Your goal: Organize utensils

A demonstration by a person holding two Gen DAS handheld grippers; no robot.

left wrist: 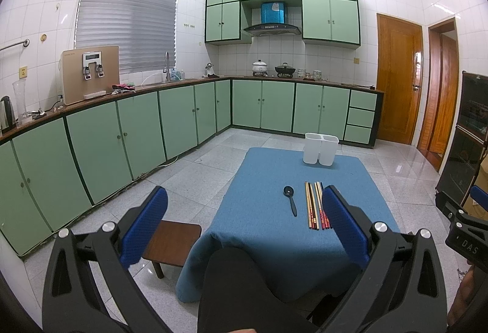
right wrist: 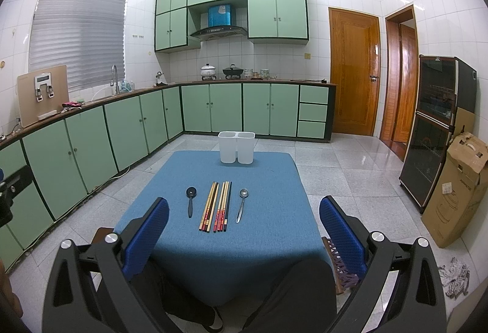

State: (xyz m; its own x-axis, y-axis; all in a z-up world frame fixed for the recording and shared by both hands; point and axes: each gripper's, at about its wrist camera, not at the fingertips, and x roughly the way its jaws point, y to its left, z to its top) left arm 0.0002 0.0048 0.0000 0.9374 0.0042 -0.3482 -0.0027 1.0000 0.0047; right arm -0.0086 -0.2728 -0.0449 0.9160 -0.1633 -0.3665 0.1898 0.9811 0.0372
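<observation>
Both grippers, left gripper [left wrist: 244, 220] and right gripper [right wrist: 244, 223], are hovering wide open | silver spoon [right wrist: 242, 204] is showing only rightward, probably hidden leftward

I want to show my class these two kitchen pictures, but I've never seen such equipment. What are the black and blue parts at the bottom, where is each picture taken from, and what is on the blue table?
A seated person holds one hand-held gripper in each hand; there is no robot arm. Each picture comes from a camera on a gripper, looking along its blue-padded fingers. The left gripper and right gripper are both open and hold nothing. On the blue table lie a black spoon, chopsticks and a metal spoon. Behind them stands a white two-compartment holder.
</observation>
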